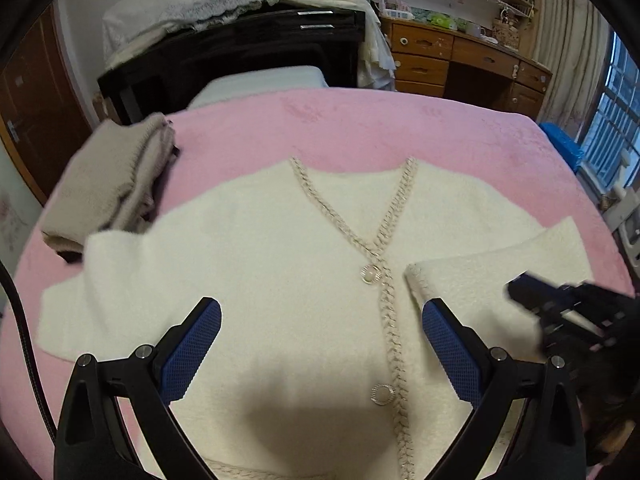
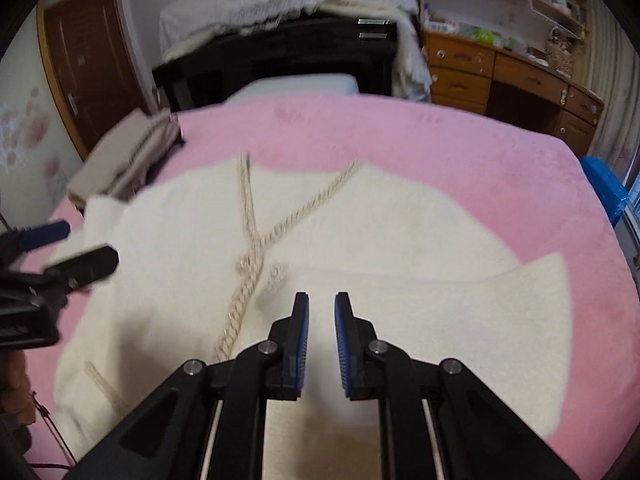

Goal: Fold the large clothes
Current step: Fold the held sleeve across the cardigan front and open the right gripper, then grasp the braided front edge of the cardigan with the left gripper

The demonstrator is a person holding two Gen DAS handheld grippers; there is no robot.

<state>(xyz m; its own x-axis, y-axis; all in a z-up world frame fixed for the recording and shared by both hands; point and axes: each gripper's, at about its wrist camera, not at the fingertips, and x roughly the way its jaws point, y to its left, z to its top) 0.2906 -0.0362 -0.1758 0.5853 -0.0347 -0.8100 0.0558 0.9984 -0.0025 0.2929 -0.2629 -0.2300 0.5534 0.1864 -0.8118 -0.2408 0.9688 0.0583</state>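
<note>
Nearest to me, blue pads (image 1: 190, 354) of my left gripper (image 1: 320, 344) stand spread wide, nothing between them, hovering over the lower front of the cream cardigan (image 1: 280, 264). Its braided front trim (image 1: 390, 320) and two round buttons (image 1: 372, 274) run between the fingers, a bit nearer the right-hand one. A dark shadow falls on the knit just below them.

On my other feed, the right gripper (image 2: 321, 308) has its fingers drawn almost together, only a narrow slit left, and I see no cloth pinched in it. It hangs above the cardigan (image 2: 360, 232), just over a sleeve (image 2: 460, 304) folded inward across the front. From the left feed that gripper (image 1: 524, 292) is a dark blur at the right edge, lying over the same sleeve (image 1: 500, 264).

The cardigan lies flat, front up, on a pink blanket (image 1: 400, 128). Its hem is cut off by my fingers and the frame edge, and motion blur smears the far collar on the right feed.

Further off at the left, a folded beige garment (image 1: 108, 184) sits on the blanket, touching the cardigan's other sleeve. Beyond the bed stand a black cabinet (image 1: 240, 60) draped with lace and a wooden desk (image 1: 460, 64). A white wire basket above the desk holds things too small to make out.
</note>
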